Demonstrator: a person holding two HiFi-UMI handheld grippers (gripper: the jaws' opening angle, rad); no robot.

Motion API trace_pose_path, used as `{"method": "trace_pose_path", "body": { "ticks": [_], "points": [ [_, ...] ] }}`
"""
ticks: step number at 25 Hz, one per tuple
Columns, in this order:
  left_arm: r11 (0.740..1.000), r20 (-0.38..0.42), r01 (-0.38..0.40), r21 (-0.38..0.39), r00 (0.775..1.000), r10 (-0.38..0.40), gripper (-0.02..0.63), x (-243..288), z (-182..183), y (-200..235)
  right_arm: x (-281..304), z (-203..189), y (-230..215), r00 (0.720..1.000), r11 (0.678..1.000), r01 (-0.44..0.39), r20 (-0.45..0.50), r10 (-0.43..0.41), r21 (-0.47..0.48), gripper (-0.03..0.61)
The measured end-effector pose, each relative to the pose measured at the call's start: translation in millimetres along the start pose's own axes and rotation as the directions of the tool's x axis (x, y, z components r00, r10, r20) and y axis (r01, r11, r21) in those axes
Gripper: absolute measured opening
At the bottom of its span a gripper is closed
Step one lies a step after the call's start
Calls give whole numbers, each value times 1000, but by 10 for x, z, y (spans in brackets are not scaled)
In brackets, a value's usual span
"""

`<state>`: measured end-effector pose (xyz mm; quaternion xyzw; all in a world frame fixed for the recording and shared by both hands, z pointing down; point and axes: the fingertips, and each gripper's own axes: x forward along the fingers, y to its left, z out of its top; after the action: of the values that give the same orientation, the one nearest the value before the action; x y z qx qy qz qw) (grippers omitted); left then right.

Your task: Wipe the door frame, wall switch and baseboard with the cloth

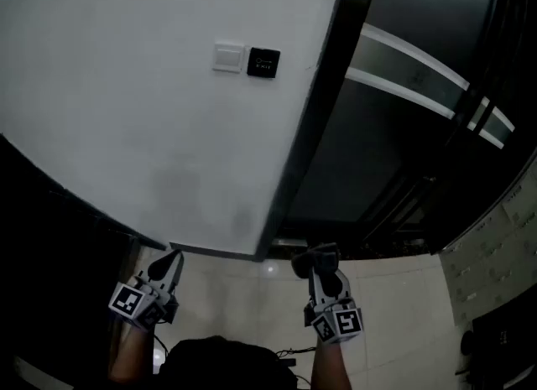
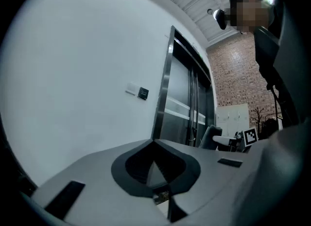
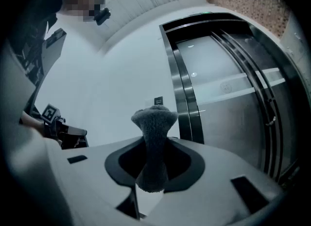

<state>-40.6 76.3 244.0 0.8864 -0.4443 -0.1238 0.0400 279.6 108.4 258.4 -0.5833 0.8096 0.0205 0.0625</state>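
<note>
The right gripper (image 1: pixel 320 273) is clamped on the grey cloth (image 3: pixel 153 123), which lies lengthwise along the jaws, its bunched end pointing forward to the foot of the dark door frame (image 1: pixel 310 120). The left gripper (image 1: pixel 173 256) has its jaws pressed together with nothing between them, low over the tiled floor (image 1: pixel 252 296). Beyond them the white wall (image 1: pixel 126 111) rises bare to the wall switch (image 1: pixel 227 56), well apart from both grippers.

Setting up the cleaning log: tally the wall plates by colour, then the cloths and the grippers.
white wall plate: 1
black wall plate: 1
grey cloth: 1
grippers, the left gripper and the right gripper: 2
Total: 5
</note>
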Motion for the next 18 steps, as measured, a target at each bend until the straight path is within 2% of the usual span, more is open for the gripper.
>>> {"method": "trace_pose_path", "body": {
  "ticks": [6,9,12,15,18],
  "points": [
    [999,37,54,4,998,-54,-11,461,71,-376,120,187,-215,996,993,-92,-19,91,-77,89],
    [994,-9,67,87,998,-66,-11,670,70,-496,288,289,-293,992,982,-125,-14,124,-141,88],
    [991,-36,78,105,997,-74,-11,859,99,-475,507,363,-368,990,967,-142,-25,140,-210,88],
    [990,-48,79,118,996,-73,-11,1042,117,-357,773,505,-472,990,943,-141,-39,135,-302,89],
    [991,-47,91,96,995,-87,-11,1255,127,-178,1121,743,-595,991,899,-131,-39,127,-417,89]
  ]
}}
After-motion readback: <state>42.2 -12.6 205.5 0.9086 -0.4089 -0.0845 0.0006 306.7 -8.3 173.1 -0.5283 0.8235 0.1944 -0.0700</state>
